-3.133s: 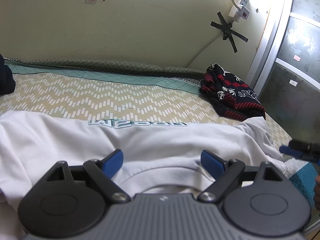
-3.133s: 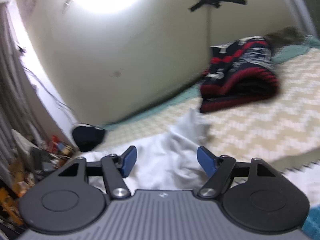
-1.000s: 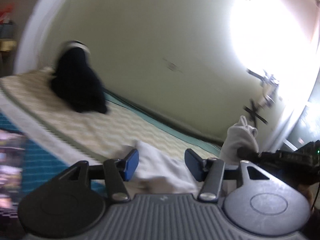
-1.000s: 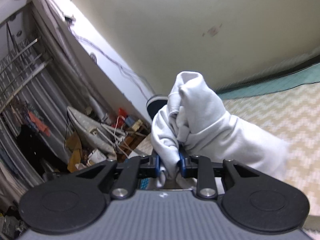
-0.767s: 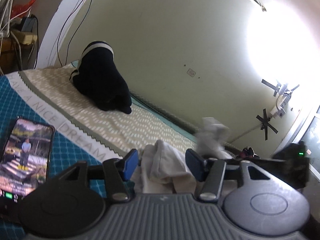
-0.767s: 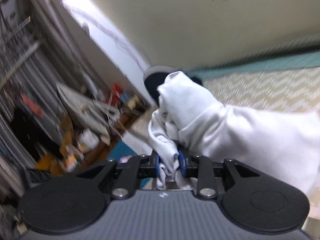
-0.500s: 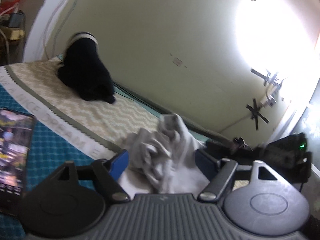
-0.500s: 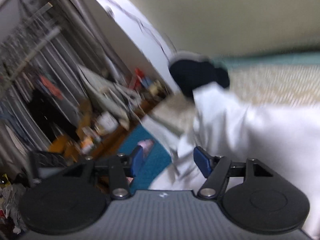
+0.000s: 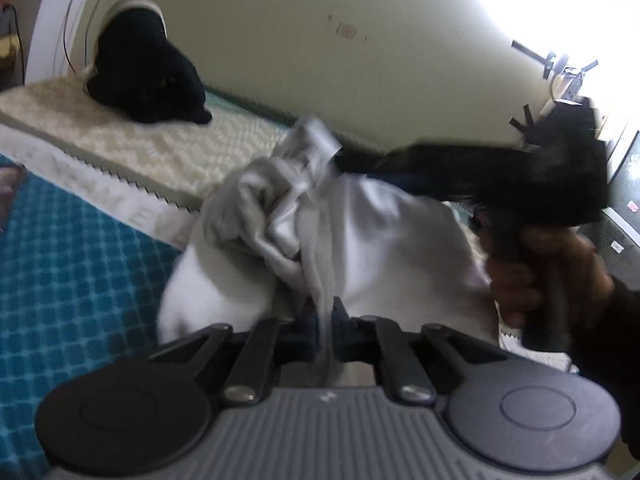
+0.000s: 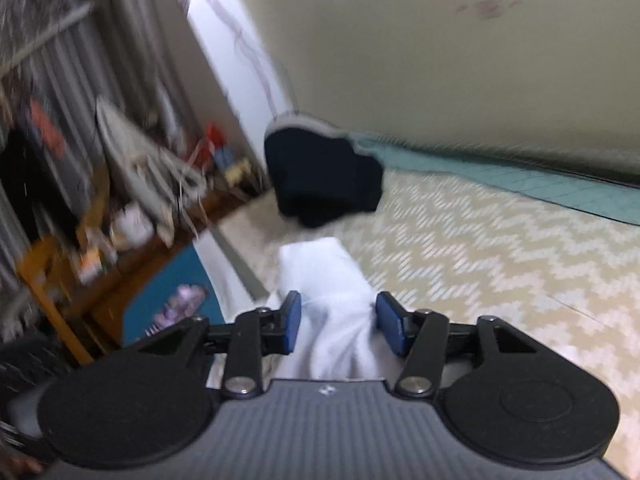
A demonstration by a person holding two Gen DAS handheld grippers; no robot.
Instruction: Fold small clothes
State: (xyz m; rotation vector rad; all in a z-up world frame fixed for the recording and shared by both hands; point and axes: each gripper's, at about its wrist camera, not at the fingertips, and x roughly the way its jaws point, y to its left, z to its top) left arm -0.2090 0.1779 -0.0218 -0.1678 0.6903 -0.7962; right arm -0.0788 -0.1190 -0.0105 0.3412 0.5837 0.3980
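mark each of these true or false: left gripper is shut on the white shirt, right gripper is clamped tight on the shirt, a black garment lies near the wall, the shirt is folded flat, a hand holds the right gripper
1. The left gripper is shut on the white shirt. True.
2. The right gripper is clamped tight on the shirt. False: its jaws stand apart and are closing, with white cloth between them.
3. A black garment lies on the bed near the wall. True.
4. The shirt is folded flat. False: it is bunched and crumpled.
5. A hand holds the right gripper's handle. True, seen in the left wrist view.
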